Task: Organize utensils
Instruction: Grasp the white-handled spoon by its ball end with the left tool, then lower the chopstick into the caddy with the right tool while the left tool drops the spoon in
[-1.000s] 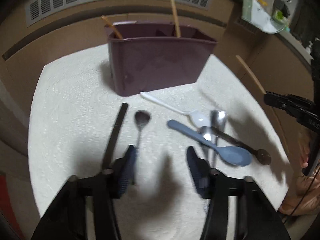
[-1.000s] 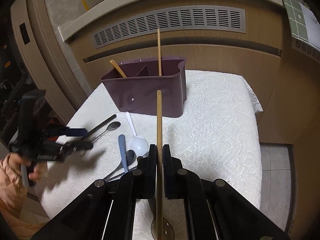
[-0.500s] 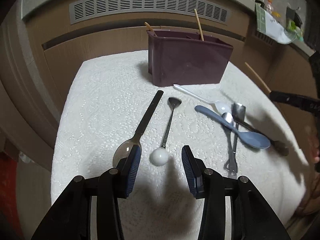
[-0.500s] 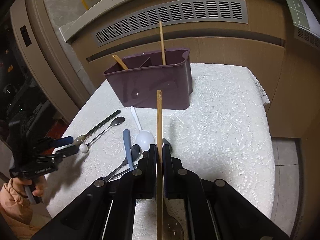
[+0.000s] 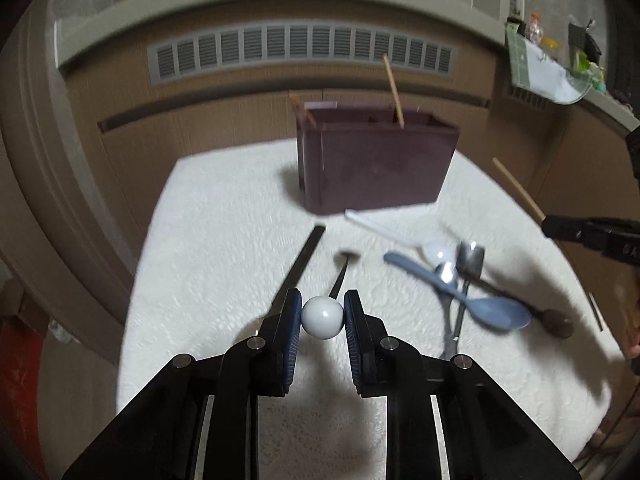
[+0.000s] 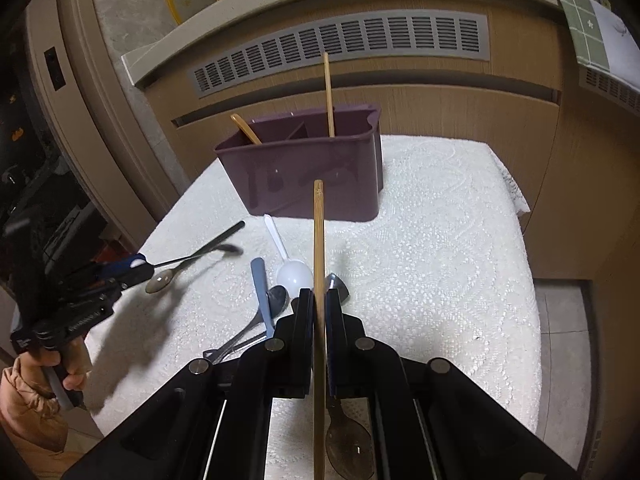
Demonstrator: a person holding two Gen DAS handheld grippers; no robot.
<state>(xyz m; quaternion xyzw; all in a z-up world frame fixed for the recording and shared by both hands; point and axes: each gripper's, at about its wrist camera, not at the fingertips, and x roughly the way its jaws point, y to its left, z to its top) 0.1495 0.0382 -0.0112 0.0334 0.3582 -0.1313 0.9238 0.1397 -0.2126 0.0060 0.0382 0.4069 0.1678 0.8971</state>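
Having just been closing, the left gripper (image 5: 322,317) is pinching a ball-ended spoon (image 5: 322,317) above the white tablecloth (image 5: 224,240); the right gripper (image 6: 319,304) is clamping a wooden chopstick (image 6: 319,240).

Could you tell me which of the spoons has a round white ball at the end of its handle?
It is the thin dark spoon in the left gripper, whose pads pinch that white ball. The blue spoon and white spoon have plain flat handles.
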